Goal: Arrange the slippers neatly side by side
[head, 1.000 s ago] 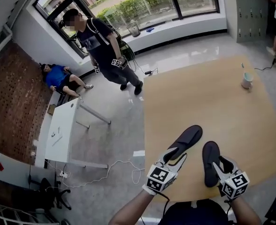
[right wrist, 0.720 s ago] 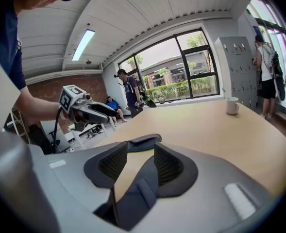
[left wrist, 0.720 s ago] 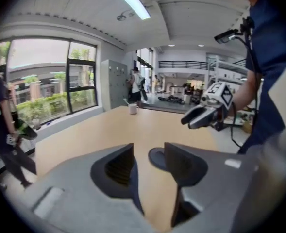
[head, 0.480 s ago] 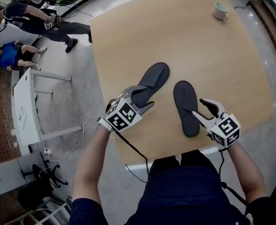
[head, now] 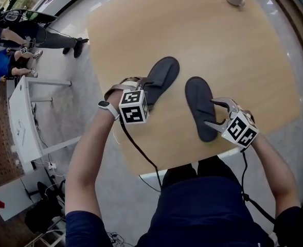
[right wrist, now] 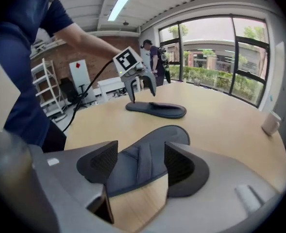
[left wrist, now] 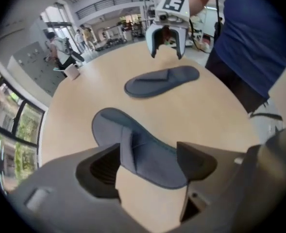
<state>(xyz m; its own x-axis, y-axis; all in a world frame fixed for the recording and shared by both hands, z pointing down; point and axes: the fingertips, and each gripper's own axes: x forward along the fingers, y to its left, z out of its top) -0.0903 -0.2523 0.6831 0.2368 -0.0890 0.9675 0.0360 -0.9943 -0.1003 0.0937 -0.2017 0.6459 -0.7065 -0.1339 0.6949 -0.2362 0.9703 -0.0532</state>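
Two slippers: toes splayed on table (head: 254, 60), not yet parallel.
Left gripper (left wrist: 150, 154): jaws just opened, loose astride left slipper (left wrist: 109, 125).
Right gripper (right wrist: 141, 154): likewise, astride right slipper (right wrist: 159, 137).

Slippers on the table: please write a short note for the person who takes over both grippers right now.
Left gripper: jaws have just been opening, now open astride the near end of the left slipper, not gripping.
Right gripper: same, open astride the right slipper.
Both slippers lie flat on the table, apart and at an angle.
Done: both are down.
Left: probably turn the left slipper parallel, close the gap.
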